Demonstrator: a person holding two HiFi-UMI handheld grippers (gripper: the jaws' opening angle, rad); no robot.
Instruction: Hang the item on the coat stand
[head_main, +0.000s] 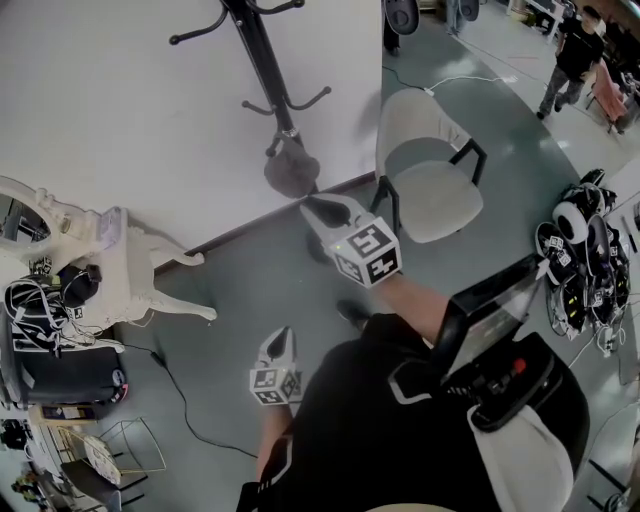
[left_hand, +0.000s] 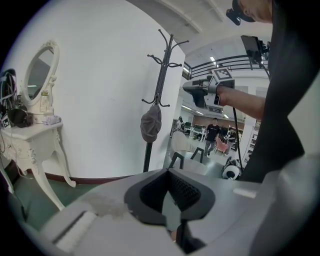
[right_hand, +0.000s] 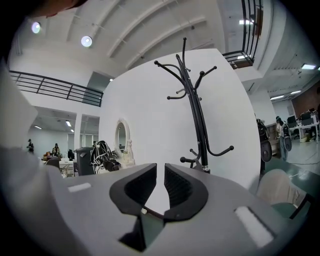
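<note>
Grey fabric cap (left_hand: 150, 123) hangs beyond both grippers. Left gripper (head_main: 283, 337): jaws together, empty. Right gripper (head_main: 318, 209): jaws a narrow slit apart, empty. The cap droops floorward, long axis upright, from a lower hook of the black metal coat stand (head_main: 260, 58).

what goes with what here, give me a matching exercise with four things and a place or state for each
Things
1. grey cap
2. pale chair
3. white dressing table
4. right gripper

Places or states
A. jaws a little apart, nothing between them
B. against the wall at the left of the head view, with an oval mirror on it
C. hanging on a low hook of the coat stand
D. on the floor, to the right of the coat stand in the head view

Pairs: 1-C, 2-D, 3-B, 4-A
</note>
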